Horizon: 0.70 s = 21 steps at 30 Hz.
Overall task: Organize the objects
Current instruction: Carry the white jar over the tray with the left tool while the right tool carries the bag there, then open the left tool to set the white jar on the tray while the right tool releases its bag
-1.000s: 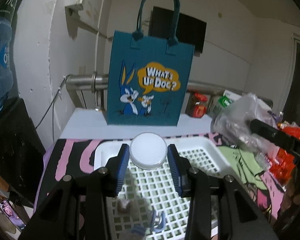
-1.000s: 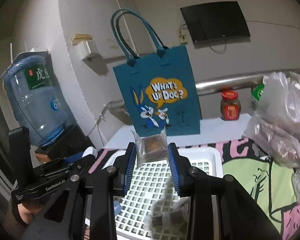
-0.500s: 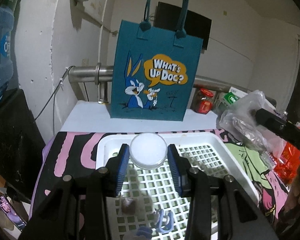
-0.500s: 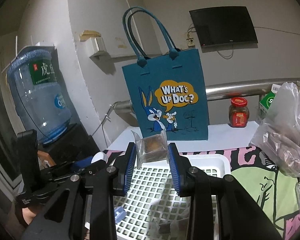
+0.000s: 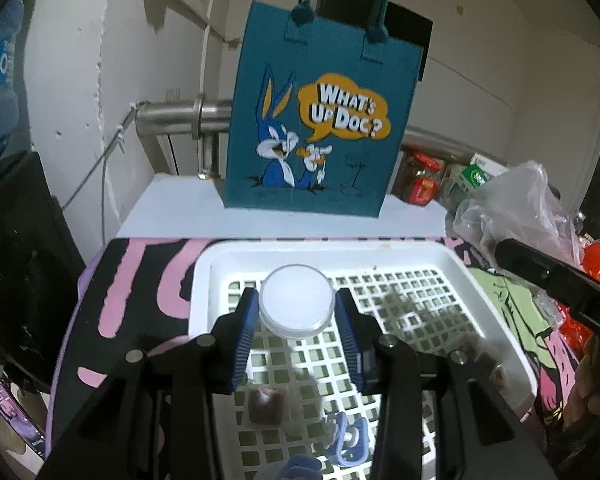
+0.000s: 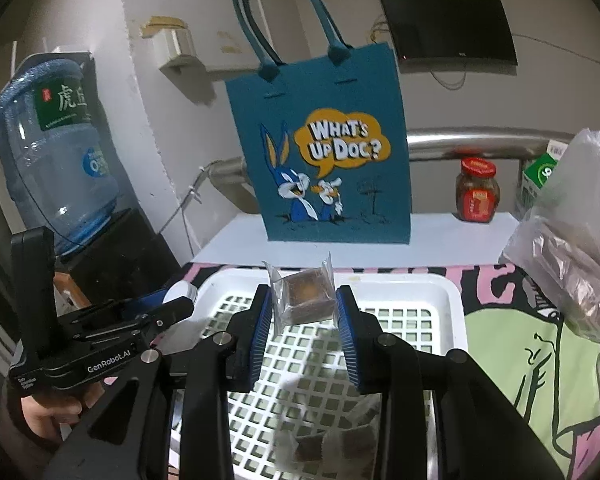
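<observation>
My left gripper (image 5: 296,312) is shut on a round white jar (image 5: 297,301), held above the far part of the white lattice basket (image 5: 512,336). My right gripper (image 6: 303,312) is shut on a brown snack cube in clear wrapping (image 6: 306,298), also above the basket (image 6: 448,300). In the basket lie another wrapped brown snack (image 5: 266,404), blue clips (image 5: 350,440) and more wrapped snacks (image 6: 324,444). The left gripper with the white jar (image 6: 182,292) shows at the left of the right wrist view.
A teal tote bag (image 5: 316,120) stands upright behind the basket on a white ledge (image 5: 172,208). A red-lidded jar (image 6: 477,190), a green carton (image 6: 538,180) and a clear plastic bag (image 6: 572,248) sit to the right. A water bottle (image 6: 52,148) stands at left.
Both grippers have sunk toward the basket with their loads still held. The tote bag sits higher in both views than before.
</observation>
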Tool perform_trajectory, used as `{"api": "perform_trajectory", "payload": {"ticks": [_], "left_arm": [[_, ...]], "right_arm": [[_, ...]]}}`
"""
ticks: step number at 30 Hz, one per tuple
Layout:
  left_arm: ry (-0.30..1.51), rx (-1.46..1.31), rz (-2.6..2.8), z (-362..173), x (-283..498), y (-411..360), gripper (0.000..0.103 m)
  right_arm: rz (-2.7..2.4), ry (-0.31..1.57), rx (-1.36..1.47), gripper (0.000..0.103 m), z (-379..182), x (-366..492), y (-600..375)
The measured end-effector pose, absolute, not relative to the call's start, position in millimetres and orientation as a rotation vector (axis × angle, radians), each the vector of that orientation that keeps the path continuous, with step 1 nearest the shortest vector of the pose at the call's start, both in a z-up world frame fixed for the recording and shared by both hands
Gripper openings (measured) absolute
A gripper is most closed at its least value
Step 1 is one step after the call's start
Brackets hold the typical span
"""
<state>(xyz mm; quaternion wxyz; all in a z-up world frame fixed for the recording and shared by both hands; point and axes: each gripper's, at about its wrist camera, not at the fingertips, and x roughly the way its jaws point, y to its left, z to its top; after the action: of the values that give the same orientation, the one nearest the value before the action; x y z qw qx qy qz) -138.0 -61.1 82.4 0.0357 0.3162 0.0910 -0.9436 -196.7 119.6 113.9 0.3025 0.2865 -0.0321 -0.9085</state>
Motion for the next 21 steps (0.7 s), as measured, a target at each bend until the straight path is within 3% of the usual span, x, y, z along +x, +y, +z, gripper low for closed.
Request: {"api": "perform_trajectory", "payload": {"ticks": [21], "left_arm": [[0.281,1.295,-2.811,33.8,-165.3,-50.3,0.039]], "right_arm": [[-2.393,0.074,1.192,0.034,40.4,-237.4,109.4]]}}
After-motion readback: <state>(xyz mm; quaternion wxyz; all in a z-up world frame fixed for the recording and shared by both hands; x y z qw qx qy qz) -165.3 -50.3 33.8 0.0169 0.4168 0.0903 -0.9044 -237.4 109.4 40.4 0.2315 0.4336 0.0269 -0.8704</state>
